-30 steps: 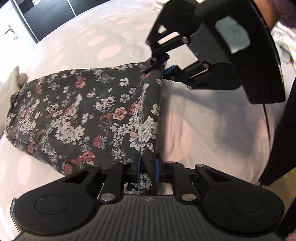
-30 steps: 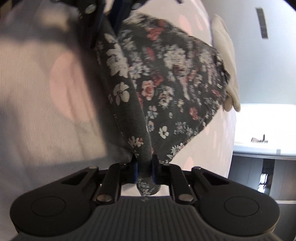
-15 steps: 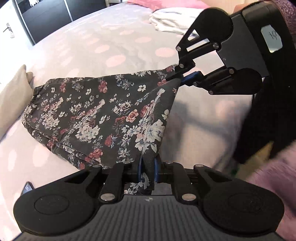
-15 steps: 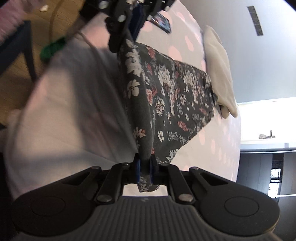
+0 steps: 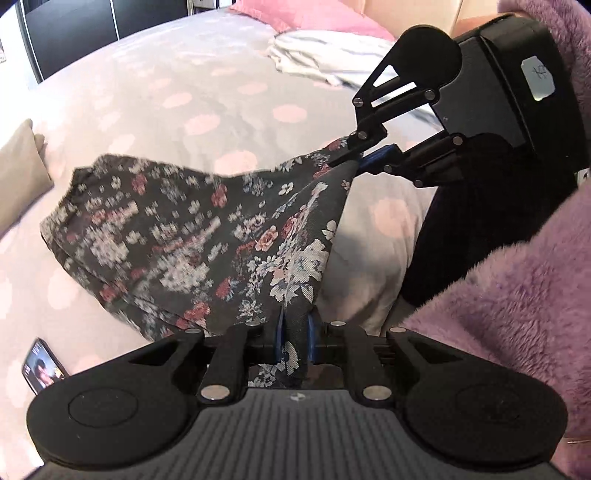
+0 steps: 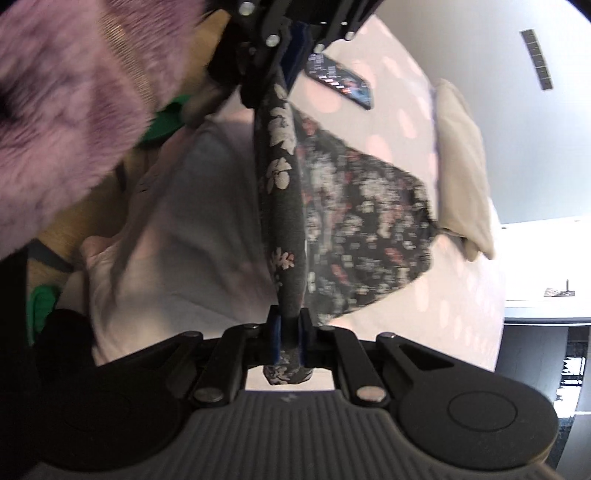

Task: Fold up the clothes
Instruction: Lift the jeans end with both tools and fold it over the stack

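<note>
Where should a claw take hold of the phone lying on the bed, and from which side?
Grip the phone across its long edges, coming from above. It lies flat on the bedspread beside the floral garment, so only its thin sides offer a hold.

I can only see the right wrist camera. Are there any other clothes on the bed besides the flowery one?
Observer: Yes. The left wrist view shows a striped white cloth crumpled at the far side of the bed, apart from the flowery garment.
Operator: Is there a pillow up there too?
Observer: A pink pillow lies just behind that striped cloth.
Operator: What does my right tool look like from outside?
Observer: The right tool is black, and its body carries a white label on the side facing the left camera.
</note>
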